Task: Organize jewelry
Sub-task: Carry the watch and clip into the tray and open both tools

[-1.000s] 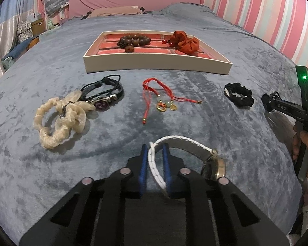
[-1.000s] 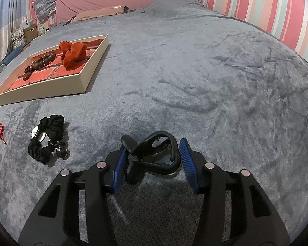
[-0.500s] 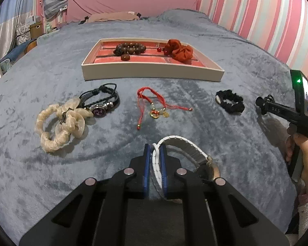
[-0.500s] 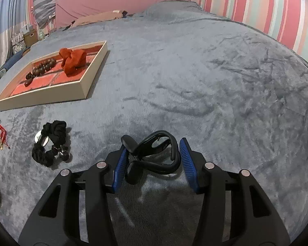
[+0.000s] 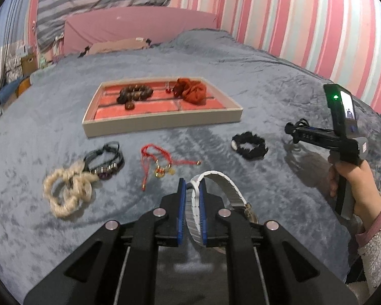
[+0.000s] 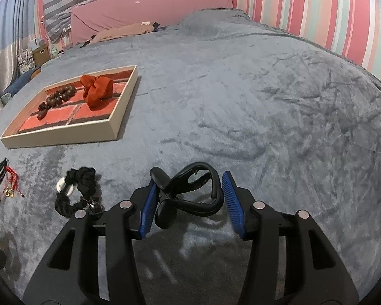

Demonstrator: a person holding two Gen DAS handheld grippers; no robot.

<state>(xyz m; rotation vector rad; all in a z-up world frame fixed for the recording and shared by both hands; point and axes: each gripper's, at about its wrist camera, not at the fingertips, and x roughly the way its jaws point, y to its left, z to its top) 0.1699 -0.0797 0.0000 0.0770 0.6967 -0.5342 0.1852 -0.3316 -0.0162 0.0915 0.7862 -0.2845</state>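
Observation:
My left gripper [image 5: 192, 188] is shut on the white strap of a watch [image 5: 224, 181] and holds it above the grey bedspread. My right gripper [image 6: 189, 184] holds a black claw hair clip [image 6: 190, 193] between its blue pads, raised above the bed; it also shows in the left wrist view [image 5: 296, 129]. The cream tray [image 5: 162, 123] with red lining holds a brown bead bracelet [image 5: 134, 94] and a red scrunchie [image 5: 193, 91]. On the bed lie a cream scrunchie [image 5: 68, 190], a black bracelet [image 5: 105, 161], a red cord bracelet [image 5: 157, 164] and a black scrunchie [image 5: 250, 145].
The grey bedspread [image 6: 266, 89] stretches right of the tray. A pink headboard [image 5: 139, 30] and striped wall stand behind. The person's hand [image 5: 348, 178] holds the right gripper at the right. Boxes [image 5: 28, 62] sit off the bed's far left.
My left gripper has lifted the watch off the bed and pulled back and up. My right gripper has risen slightly with the clip.

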